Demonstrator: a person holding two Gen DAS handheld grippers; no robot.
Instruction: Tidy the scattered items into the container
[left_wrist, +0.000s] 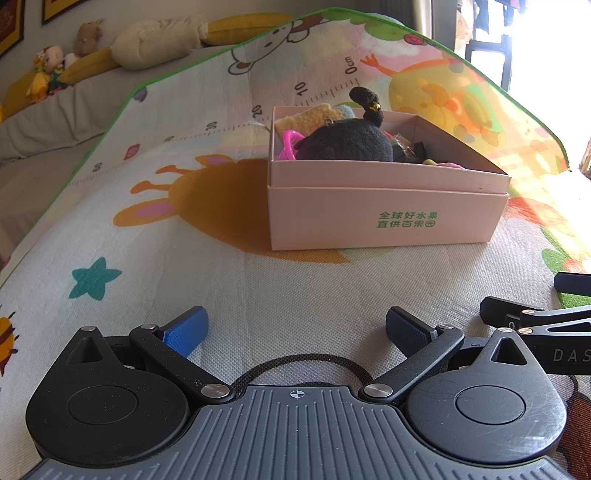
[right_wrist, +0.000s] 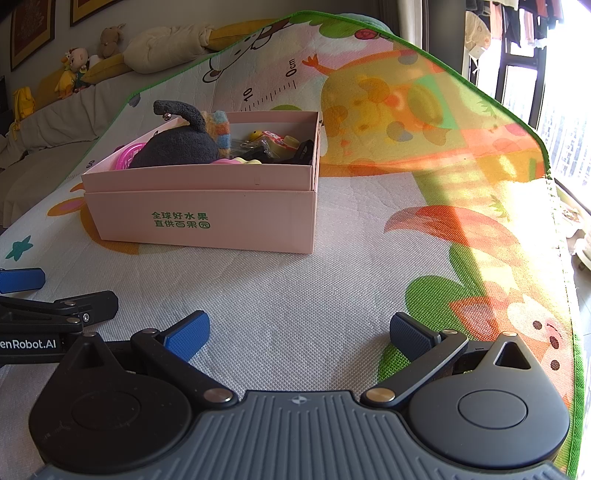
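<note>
Cartoon-printed play mat covers the whole working surface. Nearest, the left gripper and right gripper rest side by side low over it, blue fingers spread wide, holding nothing. Beyond, mid-mat, sits the pink box holding a black plush toy and small trinkets.

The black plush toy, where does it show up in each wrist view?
Left wrist: black plush toy right of centre, upper half, in the pink box's left part.
Right wrist: plush toy left of centre, upper half, also the box's left part.
Shared landmark: the box's green lettering.
</note>
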